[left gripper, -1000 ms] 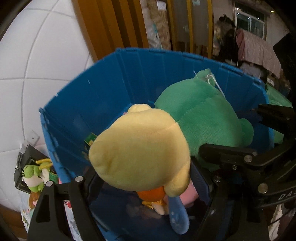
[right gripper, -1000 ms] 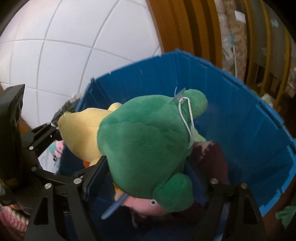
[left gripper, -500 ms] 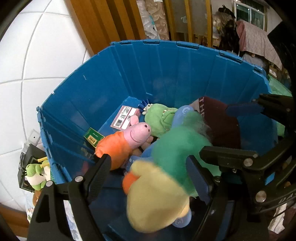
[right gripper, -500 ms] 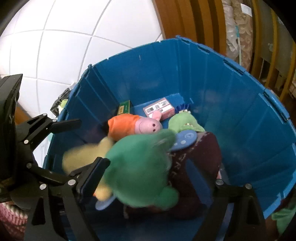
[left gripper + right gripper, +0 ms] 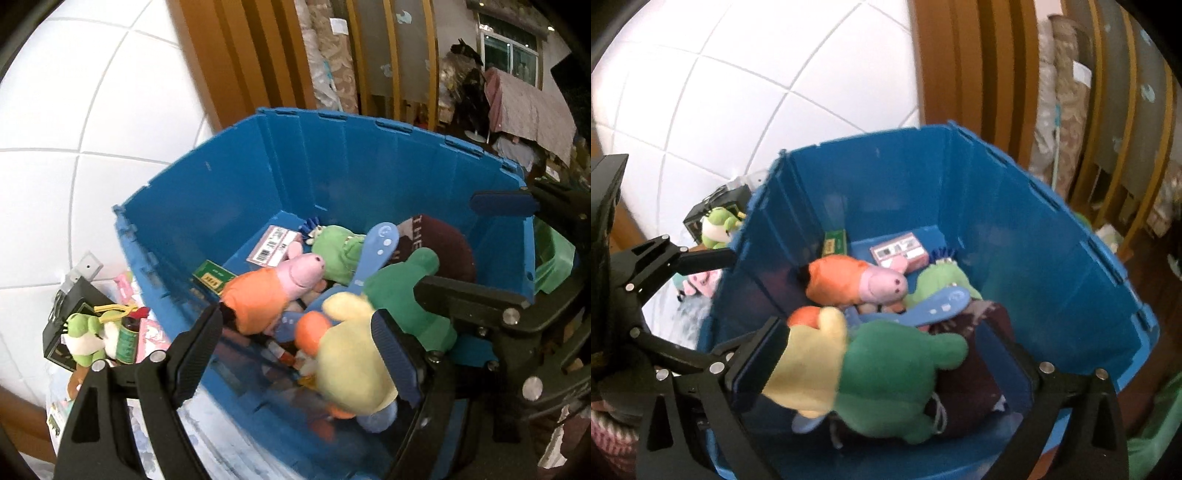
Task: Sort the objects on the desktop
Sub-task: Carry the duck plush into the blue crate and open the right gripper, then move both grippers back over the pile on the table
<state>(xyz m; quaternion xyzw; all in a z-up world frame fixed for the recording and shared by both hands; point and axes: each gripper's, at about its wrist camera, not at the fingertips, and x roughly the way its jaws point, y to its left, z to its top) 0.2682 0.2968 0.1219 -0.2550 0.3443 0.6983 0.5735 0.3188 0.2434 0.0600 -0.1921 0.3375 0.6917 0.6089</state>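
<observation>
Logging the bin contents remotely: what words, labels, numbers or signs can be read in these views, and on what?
"THE": pale letters on the dark maroon cloth in the blue bin; any further letters are hidden.
Pink-edged box: barcode and print, too small to read.
Small green box: yellow marks, too blurred to read.
Green can outside the bin: label unreadable.
Nothing else legible.

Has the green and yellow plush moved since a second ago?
Yes. The green and yellow plush has dropped from between both grippers' fingers, at the rim of the blue bin, onto the toys inside.
</observation>
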